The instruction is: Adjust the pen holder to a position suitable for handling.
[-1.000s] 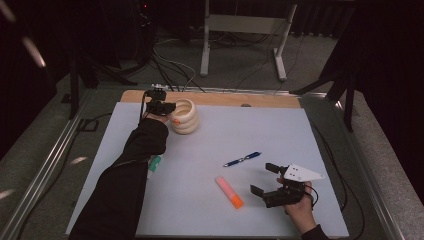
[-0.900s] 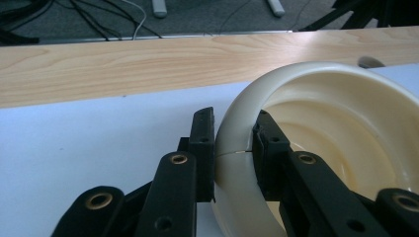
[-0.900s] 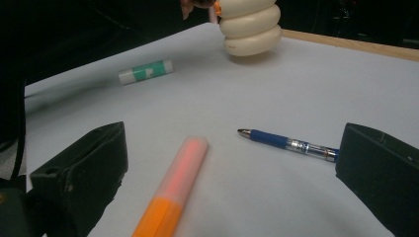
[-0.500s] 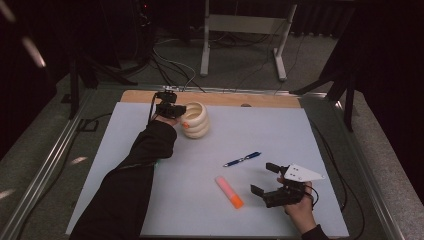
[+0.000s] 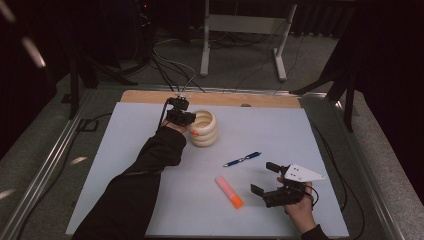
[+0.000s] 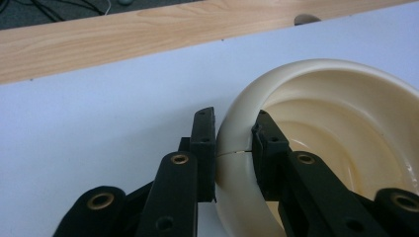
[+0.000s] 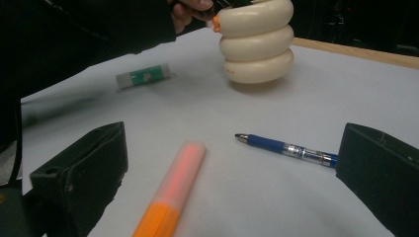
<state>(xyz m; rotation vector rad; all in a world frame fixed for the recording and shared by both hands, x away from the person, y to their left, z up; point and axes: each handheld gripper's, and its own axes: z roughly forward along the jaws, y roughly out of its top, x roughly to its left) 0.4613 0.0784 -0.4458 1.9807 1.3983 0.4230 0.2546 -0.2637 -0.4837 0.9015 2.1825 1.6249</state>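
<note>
A cream ribbed cup (image 5: 206, 128) stands at the back of the white sheet (image 5: 150, 135). My left gripper (image 5: 192, 121) is shut on its near rim. In the left gripper view one jaw sits outside the cup (image 6: 321, 108) wall and the other inside, with my left gripper (image 6: 233, 117) pinching the wall. My right gripper (image 5: 264, 178) rests open at the front right, nothing between its jaws. An orange highlighter (image 5: 229, 191) lies to its left and a blue pen (image 5: 242, 159) lies beyond it. The right gripper (image 7: 232, 148) view shows the highlighter (image 7: 175, 187), the pen (image 7: 286, 147) and the cup (image 7: 257, 42).
A green-and-white tube (image 7: 143, 75) lies on the sheet by the person's left sleeve. A wooden board edge (image 5: 225, 98) runs along the back of the sheet. Metal rails (image 5: 45, 170) frame the table, and cables and a stand's legs (image 5: 240, 45) lie behind it.
My left gripper has moved to the right along the back of the sheet, taking the cream cup with it. The right gripper has stayed still.
</note>
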